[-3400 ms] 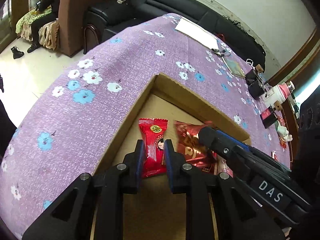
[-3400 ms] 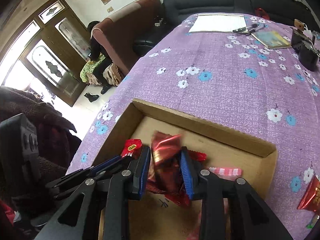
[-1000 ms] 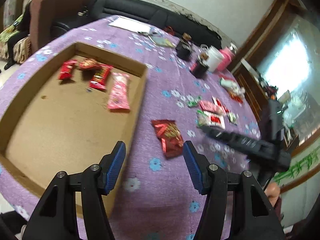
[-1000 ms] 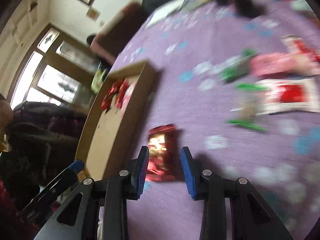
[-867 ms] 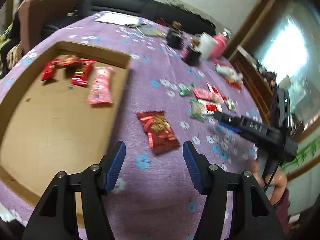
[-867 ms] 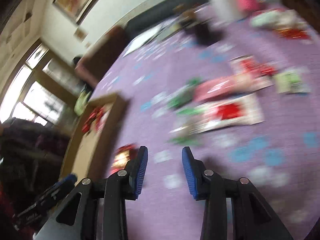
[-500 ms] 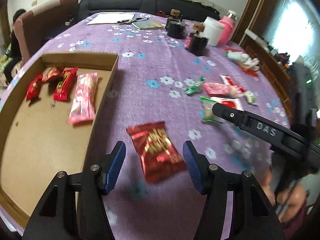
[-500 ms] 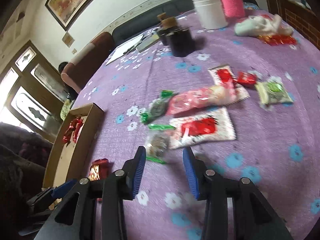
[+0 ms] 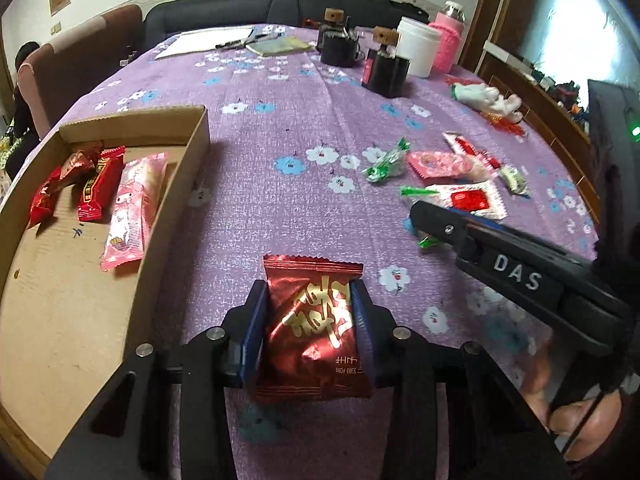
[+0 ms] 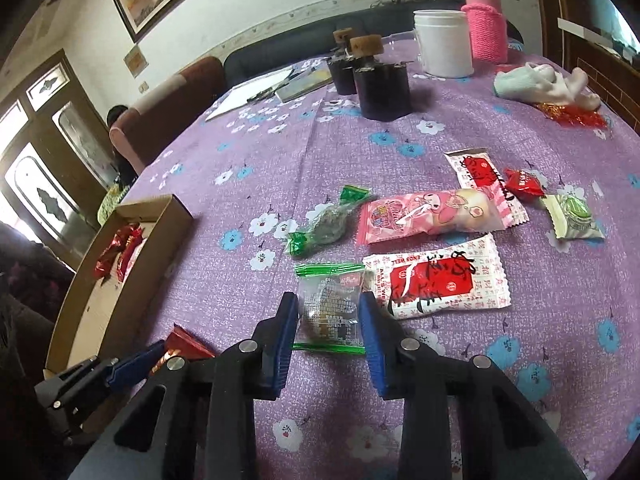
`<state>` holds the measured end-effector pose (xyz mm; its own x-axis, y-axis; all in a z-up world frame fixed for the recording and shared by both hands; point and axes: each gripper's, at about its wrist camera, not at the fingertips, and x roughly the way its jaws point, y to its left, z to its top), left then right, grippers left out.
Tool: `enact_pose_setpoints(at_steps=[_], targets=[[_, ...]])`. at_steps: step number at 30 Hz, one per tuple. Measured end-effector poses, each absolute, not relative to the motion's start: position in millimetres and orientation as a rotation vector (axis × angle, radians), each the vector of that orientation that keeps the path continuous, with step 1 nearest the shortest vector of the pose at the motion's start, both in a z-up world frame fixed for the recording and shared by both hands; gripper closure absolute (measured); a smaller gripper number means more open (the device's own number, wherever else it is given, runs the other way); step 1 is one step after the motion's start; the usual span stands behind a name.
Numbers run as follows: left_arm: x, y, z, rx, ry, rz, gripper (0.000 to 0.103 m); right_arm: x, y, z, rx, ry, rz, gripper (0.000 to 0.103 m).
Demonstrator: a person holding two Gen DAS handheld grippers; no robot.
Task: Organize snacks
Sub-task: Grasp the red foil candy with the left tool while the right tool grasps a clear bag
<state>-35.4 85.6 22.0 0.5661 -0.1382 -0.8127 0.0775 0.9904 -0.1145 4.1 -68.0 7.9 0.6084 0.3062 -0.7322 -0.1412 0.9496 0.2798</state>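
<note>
My left gripper (image 9: 310, 300) is closed on a dark red snack packet (image 9: 314, 332) with gold lettering, on the purple cloth beside the cardboard tray (image 9: 48, 320). The tray holds two small red packets (image 9: 96, 188) and a pink packet (image 9: 134, 208). My right gripper (image 10: 328, 314) is open, its fingers either side of a clear green-edged snack packet (image 10: 330, 308) lying on the cloth. Beside it lie a white-and-red packet (image 10: 436, 280), a pink packet (image 10: 428, 216) and a green wrapped candy (image 10: 328, 226).
Several more small snacks lie to the right (image 10: 572, 216). Two dark jars (image 10: 380, 80), a white tub (image 10: 442, 42), a pink bottle (image 10: 486, 20), papers and a white cloth (image 10: 544, 80) stand at the back. A sofa and a seated person are beyond the table.
Both grippers left the tray and swung right. The left one dropped onto the dark red packet and closed on it. The right one came down around the clear green-edged packet.
</note>
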Motion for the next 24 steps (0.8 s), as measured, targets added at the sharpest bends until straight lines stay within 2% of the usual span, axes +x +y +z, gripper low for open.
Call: enact_pose_setpoints(at_steps=[12,24], targets=[[-61,106,57,-0.178,0.924,-0.187,0.065,-11,-71,19,0.255,0.879,0.298,0.071],[-72,211,90,-0.275,0.854,-0.043,0.065,-46,-30,76,0.180,0.785,0.400,0.071]])
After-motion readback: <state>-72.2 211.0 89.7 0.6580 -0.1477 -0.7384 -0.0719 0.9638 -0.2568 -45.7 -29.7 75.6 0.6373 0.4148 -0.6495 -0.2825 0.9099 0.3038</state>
